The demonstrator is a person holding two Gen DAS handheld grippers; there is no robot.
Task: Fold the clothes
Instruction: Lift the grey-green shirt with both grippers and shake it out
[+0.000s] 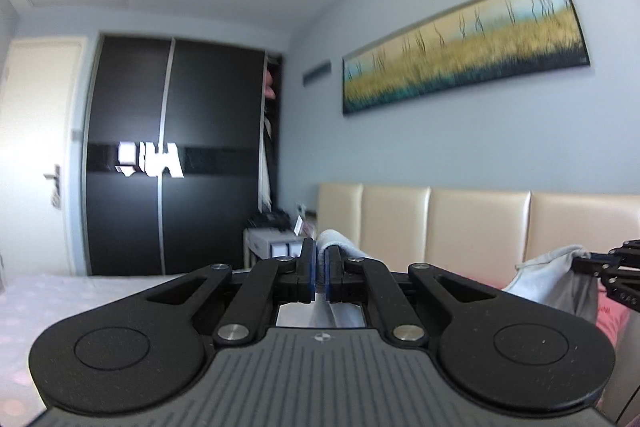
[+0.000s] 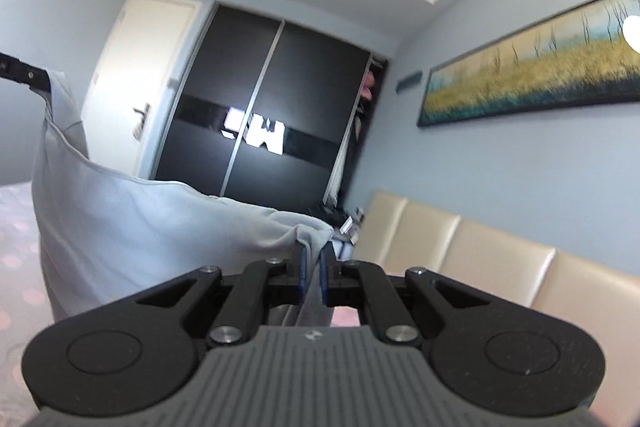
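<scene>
A pale grey garment hangs in the air between my two grippers, lifted above the bed. My left gripper is shut on one edge of it; a fold of the grey garment sticks up past the blue pads. My right gripper is shut on another edge, and the cloth sags from it toward the left gripper at the far left of the right wrist view. In the left wrist view the right gripper shows at the right edge with grey cloth bunched beside it.
A bed with a pink dotted sheet lies below. A beige padded headboard runs along the blue wall under a long framed painting. A dark sliding wardrobe, a white door and a cluttered nightstand stand beyond.
</scene>
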